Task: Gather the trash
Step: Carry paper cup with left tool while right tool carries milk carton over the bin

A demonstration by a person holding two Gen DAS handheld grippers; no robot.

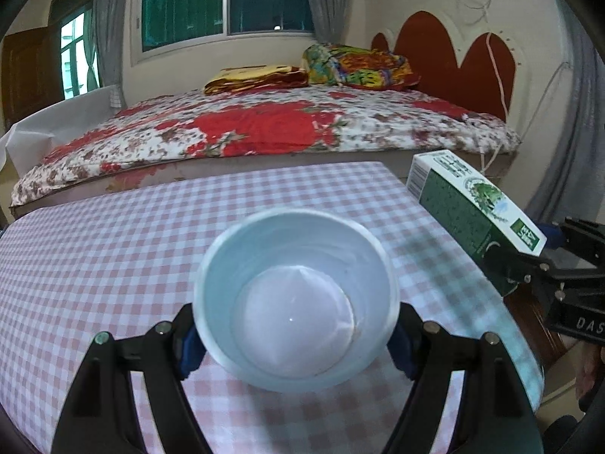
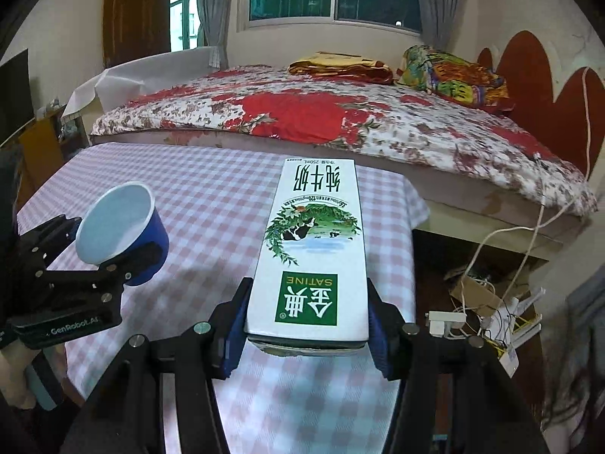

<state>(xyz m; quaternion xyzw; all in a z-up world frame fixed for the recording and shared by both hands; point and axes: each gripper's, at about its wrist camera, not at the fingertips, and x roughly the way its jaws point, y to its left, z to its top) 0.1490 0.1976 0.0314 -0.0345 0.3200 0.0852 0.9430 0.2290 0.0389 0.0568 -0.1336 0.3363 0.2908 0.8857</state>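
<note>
Clenching the cup (image 1: 296, 299) in your left claw (image 1: 295, 344) and the milk carton (image 2: 311, 253) lengthwise, pointing away, in your right claw (image 2: 306, 325), you hold both side by side above the worktop (image 2: 211, 204), no bin in view.

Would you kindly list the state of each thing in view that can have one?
paper cup: empty, mouth toward the camera, held off the table.
milk carton: held lengthwise above the table, print upside down.
left claw: shut on the paper cup.
right claw: shut on the milk carton.
table: covered by a checked cloth.
window: appears shut.
</note>
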